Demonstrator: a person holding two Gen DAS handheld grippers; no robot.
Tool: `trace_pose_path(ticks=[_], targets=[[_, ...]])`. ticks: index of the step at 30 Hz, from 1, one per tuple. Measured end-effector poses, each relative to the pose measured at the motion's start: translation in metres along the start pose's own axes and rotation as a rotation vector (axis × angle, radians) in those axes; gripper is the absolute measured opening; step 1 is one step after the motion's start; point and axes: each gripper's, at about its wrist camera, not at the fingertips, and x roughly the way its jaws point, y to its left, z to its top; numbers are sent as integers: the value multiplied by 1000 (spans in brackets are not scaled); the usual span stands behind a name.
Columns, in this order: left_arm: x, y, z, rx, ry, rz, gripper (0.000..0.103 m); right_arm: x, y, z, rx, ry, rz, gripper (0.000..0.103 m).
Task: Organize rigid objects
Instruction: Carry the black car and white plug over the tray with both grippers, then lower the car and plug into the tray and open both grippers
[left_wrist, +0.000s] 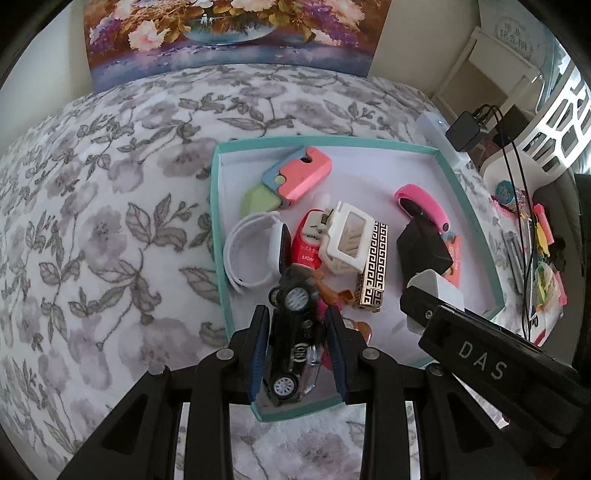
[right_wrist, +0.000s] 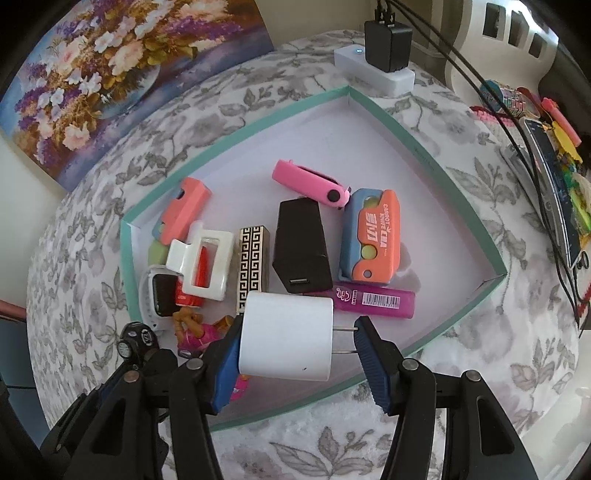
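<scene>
A teal-rimmed white tray (left_wrist: 216, 206) (right_wrist: 436, 155) on a floral cloth holds several small objects. My left gripper (left_wrist: 297, 352) is shut on a black toy car (left_wrist: 291, 343), held over the tray's near edge. My right gripper (right_wrist: 295, 345) is shut on a white wall charger (right_wrist: 286, 338), held by its body and prongs above the tray's near side. In the tray lie a white hair clip (right_wrist: 201, 264), a patterned lighter (right_wrist: 253, 267), a black charger (right_wrist: 301, 245), a pink folding tool (right_wrist: 310, 182), an orange-blue carrot knife (right_wrist: 373, 236) and a purple tube (right_wrist: 373, 301).
A white power strip (right_wrist: 373, 68) with a black plug stands behind the tray. Cables, pens and coloured clutter (right_wrist: 554, 155) lie at the right. A flower painting (left_wrist: 229, 33) leans at the back. A white watch (left_wrist: 247, 254) sits at the tray's left wall.
</scene>
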Motion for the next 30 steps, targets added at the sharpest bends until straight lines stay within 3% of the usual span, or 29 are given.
trace_pose_path(ticks=[10, 16, 21, 24, 26, 30], targets=[[4, 6, 1, -20, 20, 2, 33, -2, 4, 0, -15, -16, -9, 64], [0, 19, -2, -69, 29, 6, 37, -5, 7, -1, -25, -26, -16, 64], [-6, 36, -3, -111, 10, 53, 44, -9, 12, -5, -42, -38, -24, 63], [-10, 50, -4, -148, 1, 105, 57, -10, 17, -11, -67, -41, -40, 63], [-12, 59, -6, -171, 1, 135, 74, -10, 21, -15, -87, -42, -49, 63], [-16, 72, -12, -185, 3, 189, 81, -9, 31, -23, -129, -45, -71, 63]])
